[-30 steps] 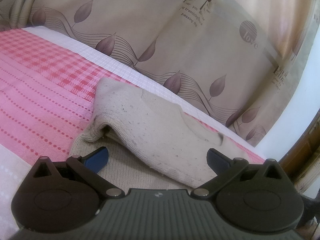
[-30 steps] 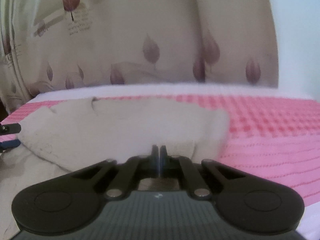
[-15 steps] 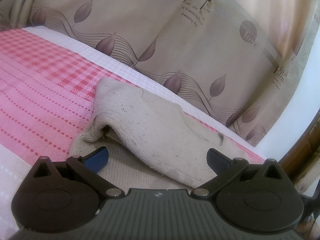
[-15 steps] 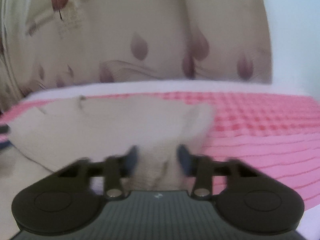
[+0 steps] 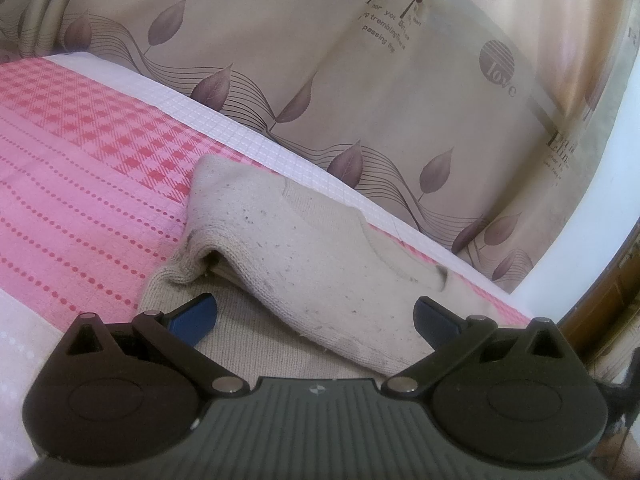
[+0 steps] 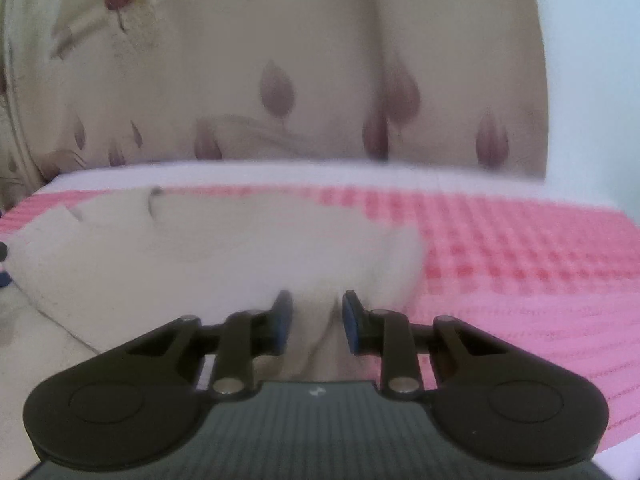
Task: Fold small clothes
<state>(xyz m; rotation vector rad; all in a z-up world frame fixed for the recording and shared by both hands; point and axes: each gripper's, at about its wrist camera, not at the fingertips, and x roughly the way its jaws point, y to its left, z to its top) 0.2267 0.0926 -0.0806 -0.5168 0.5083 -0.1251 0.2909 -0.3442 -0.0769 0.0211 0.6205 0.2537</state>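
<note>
Nearest in the left wrist view, the left gripper hovers low over a cream knitted sweater, its blue-tipped fingers spread wide, one on each side of a folded-over edge of the knit. Nothing is pinched; the fingers straddle the fold, probably to be ready to take hold of it or to steady the layer beneath.

The sweater lies on a bed covered by a pink checked blanket. Part of it is doubled over itself, making a raised ridge, with the neckline showing further back. The fold looks only partly done.

In the right wrist view, which is blurred, the right gripper sits at the near edge of the same sweater. Its fingers stand slightly apart with a hump of cream fabric between them; they do not seem to press on it, though the blur makes this uncertain. That suits a hand placed to take or let go of the cloth.

Beyond the bed hangs a beige curtain printed with brown leaves and lettering.
</note>
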